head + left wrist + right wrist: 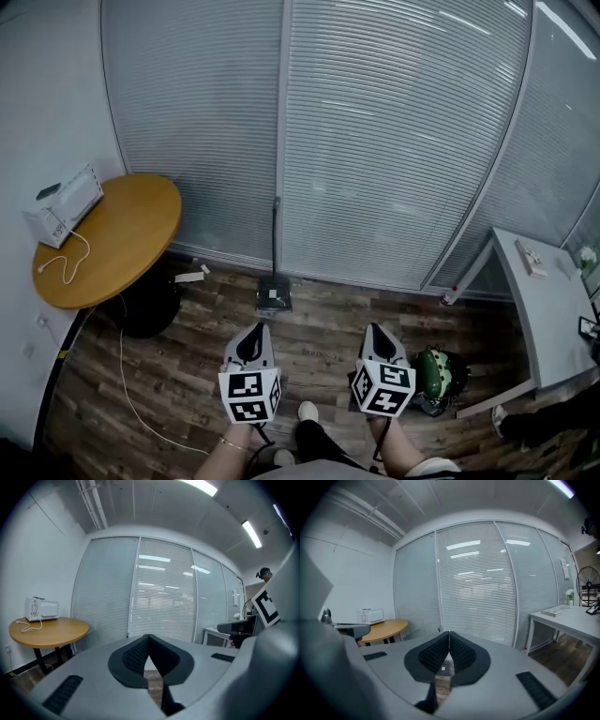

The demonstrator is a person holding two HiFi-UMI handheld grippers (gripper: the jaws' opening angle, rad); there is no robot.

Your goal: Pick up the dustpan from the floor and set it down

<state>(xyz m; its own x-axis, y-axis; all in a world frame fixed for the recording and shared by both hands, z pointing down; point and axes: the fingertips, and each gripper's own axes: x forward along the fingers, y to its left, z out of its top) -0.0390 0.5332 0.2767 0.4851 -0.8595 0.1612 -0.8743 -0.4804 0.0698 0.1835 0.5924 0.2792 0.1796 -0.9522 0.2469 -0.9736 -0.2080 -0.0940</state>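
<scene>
Dark grey plastic dustpan [273, 297] with a long thin black handle, that's what this is all about, and it's parked on the wood-plank floor [319, 328] right at the foot of the blind-covered glass wall [394, 141]. The handle stands up against one of the wall's frame posts, which I'd guess is the only reason it stays upright instead of flopping over. The pan itself looks small, boxy and flat-bottomed, with a pale label on top. It seems light and rigid, so probably easy to lift, though that skinny handle looks like the natural place to grab. Both grippers sit well back from the wall, side by side and aimed at it, with the pan out ahead between their lines of sight. The left tongs [255, 330] are closed tight with nothing in them, pads meeting in a clean line. The right tongs [377, 332] are the same, shut and empty, and in the right gripper view you can just peek at the pan on the floor below the tips. My read is that this is still the approach and nothing has been touched yet, and whichever side goes for it will need to open up first. A round orange-brown wooden worktop [131, 234] stands at the wall's left end with a white boxy appliance [64, 204] on it. There's a white desk [548, 319] at the wall's right end, neither one in the way.
</scene>
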